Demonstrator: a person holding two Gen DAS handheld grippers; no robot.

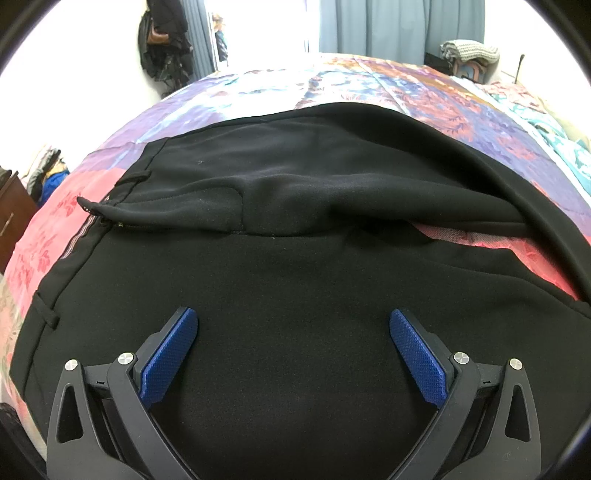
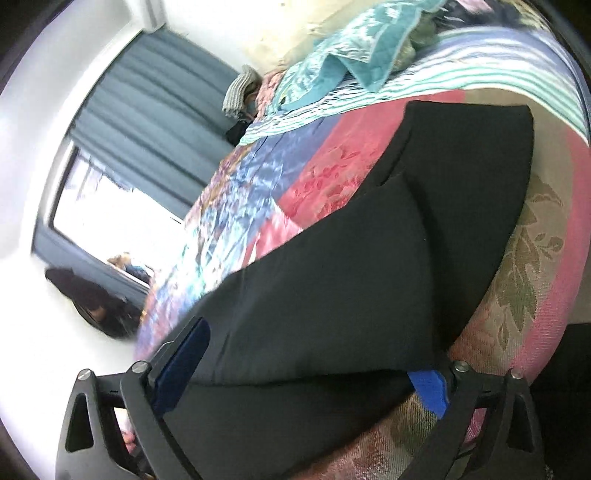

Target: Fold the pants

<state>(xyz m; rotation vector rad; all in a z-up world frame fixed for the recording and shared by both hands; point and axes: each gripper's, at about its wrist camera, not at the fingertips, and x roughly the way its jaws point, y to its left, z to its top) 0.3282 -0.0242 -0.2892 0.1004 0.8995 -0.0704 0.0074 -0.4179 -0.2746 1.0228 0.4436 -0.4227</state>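
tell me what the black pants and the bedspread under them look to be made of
Pants: likely a soft matte knit or fleece, going by the dull, slightly fuzzy surface. Bedspread: seemingly a woven jacquard patchwork with a satin sheen; floral motifs catch the light.

Around you: a bedroom with a patchwork bedspread.
You see the bed's floral quilt [image 1: 424,99] in pink, purple and blue, grey-blue curtains [image 1: 399,26] at the far window, dark bags [image 1: 162,40] hanging far left, a brown dresser [image 1: 11,218] at left, and a teal blanket [image 2: 354,55].
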